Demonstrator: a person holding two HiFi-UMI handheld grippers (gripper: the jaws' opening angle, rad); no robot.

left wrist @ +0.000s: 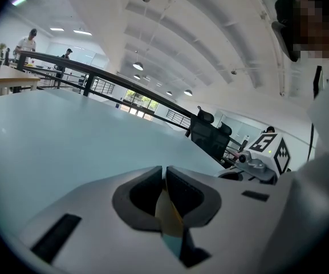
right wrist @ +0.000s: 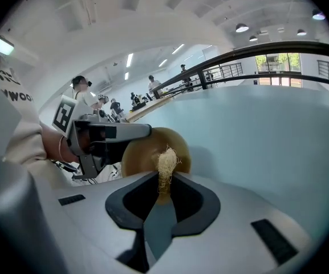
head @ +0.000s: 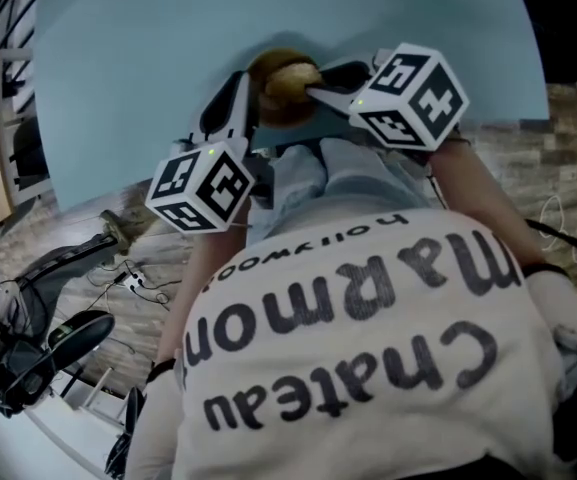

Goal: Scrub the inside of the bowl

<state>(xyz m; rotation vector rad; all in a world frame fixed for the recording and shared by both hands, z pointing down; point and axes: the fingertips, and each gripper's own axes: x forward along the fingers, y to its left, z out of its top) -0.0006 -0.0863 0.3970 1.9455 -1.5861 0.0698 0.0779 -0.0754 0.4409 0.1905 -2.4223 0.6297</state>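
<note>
**Bowl clamped left, scrubber clamped right; contact not readable**

- Left gripper (left wrist: 164, 174) is gripping the bowl (left wrist: 169, 213) by its rim. The jaws are sitting almost together on it. The left gripper view is showing only a thin tan sliver between the pads, with the rest of the bowl cut off below the jaws.
- Right gripper (right wrist: 165, 180) is pinching a pale fibrous scrubber (right wrist: 165, 163), with the jaws closed on the tuft. The tuft is overlapping the bowl (right wrist: 141, 153) behind it; I cannot tell whether it is touching.
- In the head view the bowl (head: 286, 86) is sitting between the two grippers over the light blue worktop (head: 118, 68), near the middle of its near edge. Resting or lifted: cannot tell.
- Left gripper (head: 251, 106) and right gripper (head: 315, 94) are crowding the bowl from both sides, so its inside is hard to make out. The scrubber is not distinguishable there.
- The person's printed shirt (head: 368, 348) is filling the lower half of the head view, hiding the arms and the worktop's near edge behind it.
</note>
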